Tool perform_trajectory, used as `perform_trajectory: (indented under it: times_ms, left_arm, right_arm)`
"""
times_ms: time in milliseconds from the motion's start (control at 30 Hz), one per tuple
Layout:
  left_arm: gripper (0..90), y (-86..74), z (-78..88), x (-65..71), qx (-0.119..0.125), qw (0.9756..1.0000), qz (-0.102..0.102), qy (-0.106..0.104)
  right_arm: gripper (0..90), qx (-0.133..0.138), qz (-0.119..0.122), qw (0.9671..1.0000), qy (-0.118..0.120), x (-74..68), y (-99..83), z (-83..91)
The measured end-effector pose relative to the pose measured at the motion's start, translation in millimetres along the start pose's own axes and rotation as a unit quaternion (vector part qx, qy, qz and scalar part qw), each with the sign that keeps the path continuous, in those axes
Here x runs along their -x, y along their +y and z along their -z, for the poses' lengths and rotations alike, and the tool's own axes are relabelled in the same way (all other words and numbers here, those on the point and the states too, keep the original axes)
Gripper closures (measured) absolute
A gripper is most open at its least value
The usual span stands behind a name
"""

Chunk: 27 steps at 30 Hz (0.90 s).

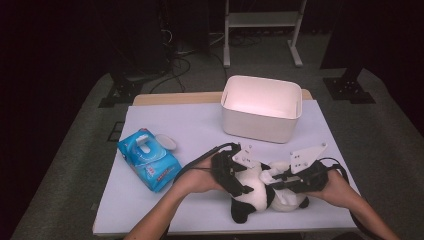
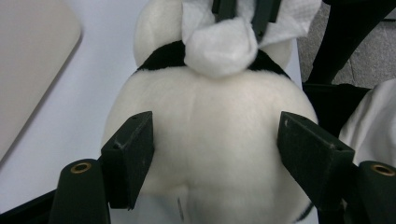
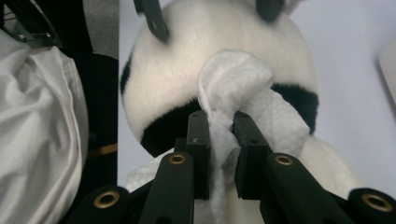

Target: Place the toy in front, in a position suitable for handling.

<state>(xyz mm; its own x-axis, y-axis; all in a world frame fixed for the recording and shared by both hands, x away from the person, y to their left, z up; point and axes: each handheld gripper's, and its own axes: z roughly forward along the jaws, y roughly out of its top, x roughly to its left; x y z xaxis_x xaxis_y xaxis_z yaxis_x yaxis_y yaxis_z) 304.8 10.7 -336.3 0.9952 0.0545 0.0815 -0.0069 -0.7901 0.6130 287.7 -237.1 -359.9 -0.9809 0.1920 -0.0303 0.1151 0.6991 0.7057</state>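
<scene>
Left tongs (image 2: 215, 154): I held them spread wide around the panda toy's (image 2: 210, 140) round white body, one jaw on each side, pressing its fur.
Right tongs (image 3: 221, 140): I had them pinching a crumpled white wipe (image 3: 236, 88) tight, its bunched end on the panda's black band.
Panda toy: it lay on the white table (image 1: 200, 130) near my edge, between my two hands.
Nearby: a white box (image 1: 261, 107) stood behind it, and a blue wipes pack (image 1: 148, 160) lay off to the left.

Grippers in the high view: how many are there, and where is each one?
2. The left gripper clasps the plush panda by its white body near the table's front edge. The right gripper lies just right of it, pinching a white wipe against the panda.
</scene>
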Motion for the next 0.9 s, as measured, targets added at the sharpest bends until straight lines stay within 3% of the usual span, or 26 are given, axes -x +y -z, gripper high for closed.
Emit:
perform_trajectory:
  times_ms: [200,433,700,900]
  left_arm:
    - [27.5,-4.0,9.0,2.6,-0.012,0.9999,-0.002,0.005]
    - [29.5,-10.3,-5.1,1.3,-0.010,0.9999,0.005,0.001]
    - [31.9,-4.6,-17.1,1.5,0.001,1.0000,0.003,0.003]
    - [31.7,6.4,-27.4,2.1,0.001,1.0000,-0.007,0.006]
  right_arm:
    - [78.3,0.003,-0.023,0.9996,-0.017,6.4,-14.1,11.8]
    - [78.2,0.006,-0.033,0.9992,-0.020,6.2,-22.4,18.2]
    - [78.2,0.016,-0.017,0.9997,-0.004,-2.0,-12.6,13.9]
    - [78.2,0.031,0.013,0.9994,0.011,-9.2,11.4,5.4]
